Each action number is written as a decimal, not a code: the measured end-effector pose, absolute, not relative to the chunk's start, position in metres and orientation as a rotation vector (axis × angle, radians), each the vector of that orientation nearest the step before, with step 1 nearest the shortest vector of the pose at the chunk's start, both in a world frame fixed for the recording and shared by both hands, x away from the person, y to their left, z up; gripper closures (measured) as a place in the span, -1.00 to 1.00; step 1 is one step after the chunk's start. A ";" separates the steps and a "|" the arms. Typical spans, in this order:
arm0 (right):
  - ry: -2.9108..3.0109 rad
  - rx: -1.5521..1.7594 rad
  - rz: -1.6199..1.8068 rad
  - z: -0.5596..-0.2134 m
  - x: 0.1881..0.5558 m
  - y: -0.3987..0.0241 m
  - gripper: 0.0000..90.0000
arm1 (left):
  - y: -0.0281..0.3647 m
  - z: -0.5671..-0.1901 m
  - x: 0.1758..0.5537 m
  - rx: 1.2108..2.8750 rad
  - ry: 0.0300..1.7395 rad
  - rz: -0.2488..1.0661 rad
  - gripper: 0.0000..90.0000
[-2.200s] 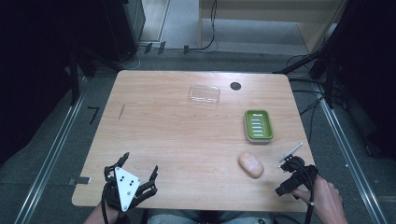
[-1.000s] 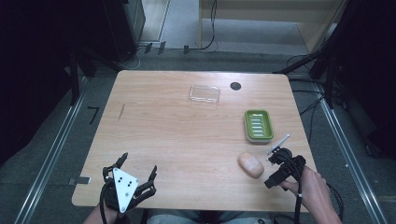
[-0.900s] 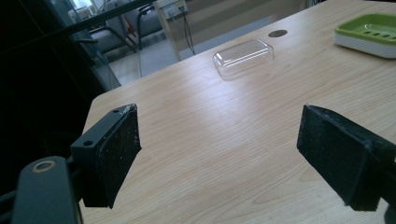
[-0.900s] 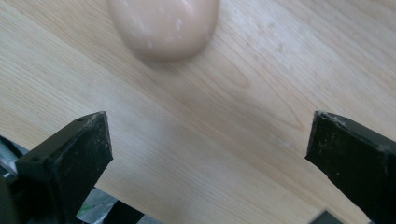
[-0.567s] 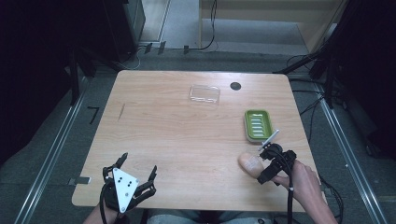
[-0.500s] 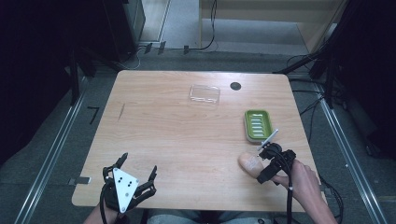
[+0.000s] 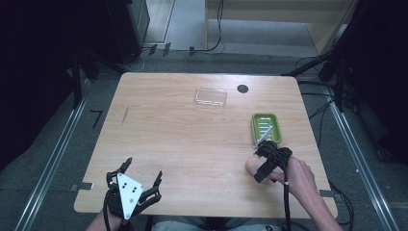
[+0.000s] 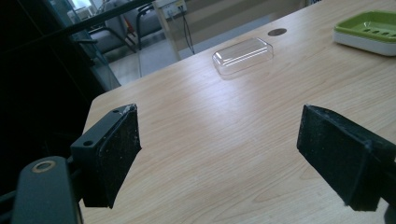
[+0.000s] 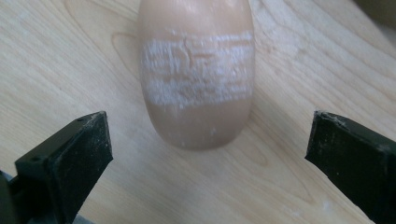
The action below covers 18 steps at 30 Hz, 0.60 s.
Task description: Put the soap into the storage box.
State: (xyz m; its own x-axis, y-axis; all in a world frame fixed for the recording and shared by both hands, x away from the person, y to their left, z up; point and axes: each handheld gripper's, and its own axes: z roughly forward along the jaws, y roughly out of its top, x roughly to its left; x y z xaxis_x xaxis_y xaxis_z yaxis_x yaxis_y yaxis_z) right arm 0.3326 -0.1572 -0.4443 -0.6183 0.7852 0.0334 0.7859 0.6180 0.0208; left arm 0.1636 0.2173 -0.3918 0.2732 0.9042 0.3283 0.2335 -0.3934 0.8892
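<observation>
A peach oval soap bar (image 9: 198, 70) with a whitish scuffed band lies on the wooden table (image 7: 192, 139). My right gripper (image 9: 210, 158) stands open just short of the bar's near end, its jaws wide apart and touching nothing. From above, the right gripper (image 7: 260, 163) covers most of the soap (image 7: 249, 166). A green soap dish (image 7: 265, 127) sits just beyond it. My left gripper (image 7: 137, 185) rests open at the table's near left edge, with nothing between its jaws (image 8: 219, 158).
A clear plastic lid (image 7: 210, 97) lies at the far middle of the table, and a black round hole (image 7: 242, 89) sits beside it. The left gripper view shows the lid (image 8: 243, 55), the dish (image 8: 369, 30) and bare wood between.
My right gripper has moved left from the table's right edge to the soap bar, and now covers most of it. The left gripper has stayed put.
</observation>
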 end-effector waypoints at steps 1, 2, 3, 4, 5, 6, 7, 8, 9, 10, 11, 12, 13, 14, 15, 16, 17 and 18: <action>-2.805 -1.362 -0.047 -0.445 0.334 -0.155 -0.99 | 0.217 -0.392 0.164 1.804 1.033 1.146 -0.69; -2.804 -1.358 -0.046 -0.446 0.335 -0.154 -0.99 | 0.217 -0.392 0.164 1.806 1.032 1.145 -0.69; -2.802 -1.361 -0.040 -0.446 0.336 -0.152 -0.99 | 0.217 -0.392 0.164 1.805 1.033 1.146 -0.69; -2.802 -1.359 -0.046 -0.447 0.338 -0.152 -0.99 | 0.217 -0.392 0.163 1.806 1.035 1.145 -0.69; -2.802 -1.359 -0.046 -0.447 0.338 -0.152 -0.99 | 0.217 -0.392 0.163 1.806 1.035 1.145 -0.69; -2.799 -1.359 -0.057 -0.448 0.339 -0.150 -0.99 | 0.217 -0.392 0.163 1.805 1.035 1.147 -0.69; -2.790 -1.357 -0.066 -0.448 0.339 -0.149 -0.99 | 0.218 -0.392 0.163 1.806 1.034 1.145 -0.69; -2.784 -1.356 -0.069 -0.449 0.339 -0.148 -0.99 | 0.217 -0.392 0.163 1.803 1.035 1.146 -0.69; -2.782 -1.353 -0.072 -0.450 0.340 -0.148 -0.99 | 0.217 -0.392 0.164 1.805 1.033 1.146 -0.69; -2.785 -1.350 -0.082 -0.450 0.340 -0.147 -0.99 | 0.217 -0.392 0.163 1.806 1.032 1.148 -0.69; -2.786 -1.348 -0.085 -0.452 0.340 -0.147 -0.99 | 0.217 -0.392 0.163 1.806 1.032 1.148 -0.69; -2.789 -1.342 -0.094 -0.453 0.340 -0.146 -0.99 | 0.217 -0.392 0.163 1.807 1.030 1.148 -0.69; -2.787 -1.342 -0.088 -0.454 0.341 -0.146 -0.99 | 0.217 -0.392 0.163 1.807 1.030 1.148 -0.69; -2.788 -1.341 -0.088 -0.455 0.341 -0.145 -0.99 | 0.217 -0.392 0.163 1.806 1.032 1.149 -0.69; -2.786 -1.343 -0.091 -0.456 0.342 -0.145 -0.99 | 0.217 -0.392 0.163 1.807 1.032 1.149 -0.69; -2.786 -1.339 -0.094 -0.457 0.342 -0.145 -0.99 | 0.217 -0.392 0.163 1.808 1.030 1.150 -0.69; -2.786 -1.342 -0.099 -0.457 0.342 -0.145 -0.99 | 0.217 -0.392 0.163 1.808 1.030 1.150 -0.69; -2.792 -1.339 -0.098 -0.458 0.342 -0.146 -0.99 | 0.217 -0.392 0.163 1.806 1.030 1.149 -0.69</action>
State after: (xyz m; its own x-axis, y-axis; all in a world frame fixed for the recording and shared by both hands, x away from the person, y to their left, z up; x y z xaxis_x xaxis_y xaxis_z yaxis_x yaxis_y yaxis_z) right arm 0.3421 -0.1456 -0.4577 -0.6257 0.7772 0.0668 0.7800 0.6247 0.0381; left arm 0.1634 0.2169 -0.3919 0.2742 0.9025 0.3322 0.2316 -0.3973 0.8880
